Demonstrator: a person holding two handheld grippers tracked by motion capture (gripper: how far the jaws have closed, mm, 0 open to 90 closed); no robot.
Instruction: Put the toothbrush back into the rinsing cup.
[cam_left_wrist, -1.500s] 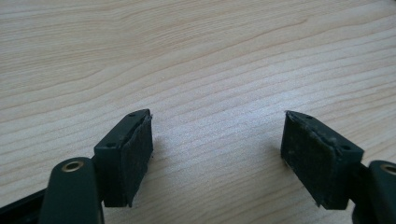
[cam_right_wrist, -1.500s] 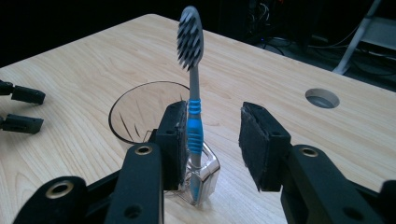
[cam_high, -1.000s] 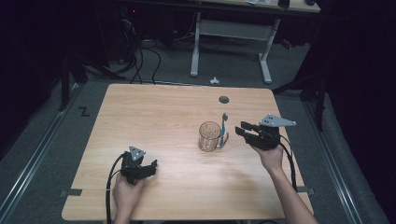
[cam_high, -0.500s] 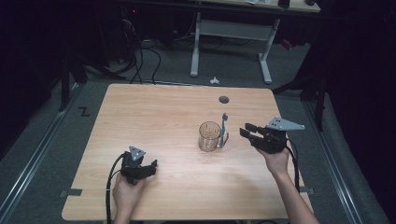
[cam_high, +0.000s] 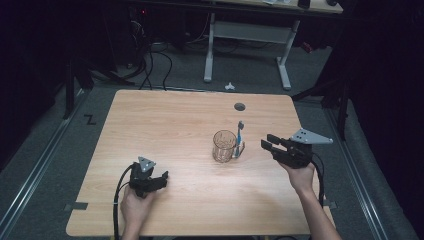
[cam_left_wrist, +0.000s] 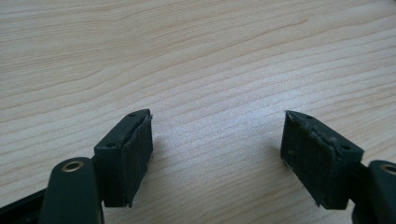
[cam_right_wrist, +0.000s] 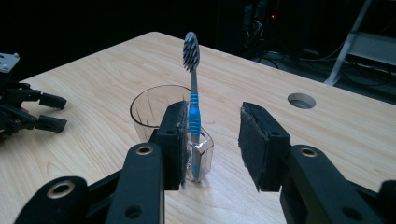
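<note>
1. High view: right gripper (cam_high: 272, 147) hovers just right of the cup (cam_high: 224, 146), jaws pointing left at it, parted with nothing between them. A toothbrush (cam_high: 240, 134) stands upright at the cup's right side, long axis vertical, bristles up. Left gripper (cam_high: 159, 180) rests on the table (cam_high: 165, 117) near the front left, well apart from the cup, so the right hand is nearer.
2. Left gripper view: jaws spread wide over bare wood, holding nothing.
3. Right gripper view: toothbrush (cam_right_wrist: 193, 100) is straight ahead, seen in the gap beside the left pad, not touched. It seems to sit in a small clear holder (cam_right_wrist: 200, 161) joined to the cup (cam_right_wrist: 152, 109); hard to tell through the clear plastic.
4. Surface and room: light wood tabletop with a round hole (cam_high: 240, 106) at the back, dark room, desk legs and cables behind.
</note>
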